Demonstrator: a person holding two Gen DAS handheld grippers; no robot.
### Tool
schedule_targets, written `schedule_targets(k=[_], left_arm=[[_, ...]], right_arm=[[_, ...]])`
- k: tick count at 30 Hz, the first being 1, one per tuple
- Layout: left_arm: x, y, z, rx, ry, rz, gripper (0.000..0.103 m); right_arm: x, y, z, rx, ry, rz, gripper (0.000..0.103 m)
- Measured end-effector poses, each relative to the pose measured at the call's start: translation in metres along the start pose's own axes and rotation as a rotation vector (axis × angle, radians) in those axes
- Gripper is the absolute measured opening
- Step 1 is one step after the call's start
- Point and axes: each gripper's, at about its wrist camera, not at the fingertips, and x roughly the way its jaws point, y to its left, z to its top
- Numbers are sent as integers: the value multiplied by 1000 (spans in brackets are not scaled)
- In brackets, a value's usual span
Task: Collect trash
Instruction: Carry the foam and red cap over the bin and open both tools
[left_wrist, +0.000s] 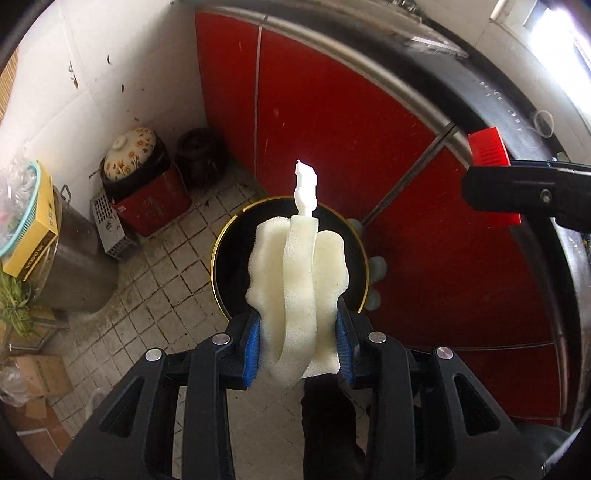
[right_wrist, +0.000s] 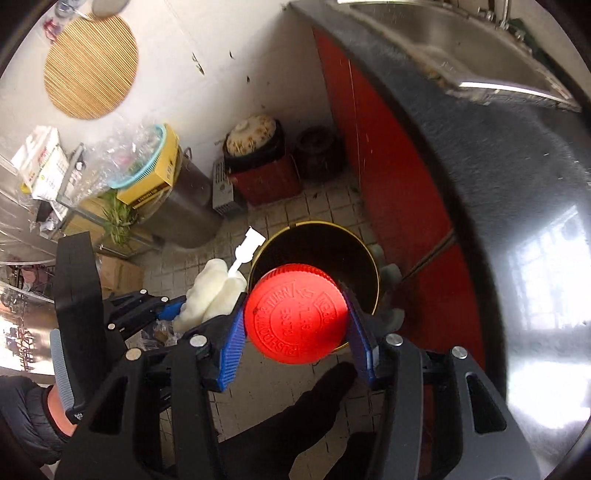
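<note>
Above the bin, the left gripper pinches foam, the right gripper a red cap; released off-centre, either could miss onto the floor.

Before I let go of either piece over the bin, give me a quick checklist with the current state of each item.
1. Left gripper clamped on the foam piece: ok.
2. Right gripper clamped on the red cap: ok.
3. Foam piece over the black bin opening: ok in the left wrist view.
4. Red cap over the bin mouth: ok in the right wrist view.
5. Bin has room inside: cannot tell, interior is dark.
</note>
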Motion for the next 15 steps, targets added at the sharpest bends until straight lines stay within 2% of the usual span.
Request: schedule_targets(k=[7, 8, 9, 10, 11, 12, 15], left_arm=[[34, 17, -3, -27, 35, -22, 35], [35, 18, -3, -33, 36, -27, 42], [37, 20, -3, -40, 33, -36, 48], [39, 21, -3, -44, 32, -38, 63], [38, 21, -2, -42, 28, -30, 75], [37, 20, -2, -40, 20, -20, 77], [35, 24, -1, -52, 21, -15, 79]], right_arm=[[48, -3, 14, 7, 70, -22, 50], [51, -3, 17, 5, 74, -24, 50], [54, -4, 19, 4, 75, -30, 54], [57, -3, 22, 5, 77, -31, 60], [56, -4, 23, 9, 76, -32, 71], [55, -5, 23, 12, 69, -33, 75], [46, -9, 25, 19, 57, -18, 76]])
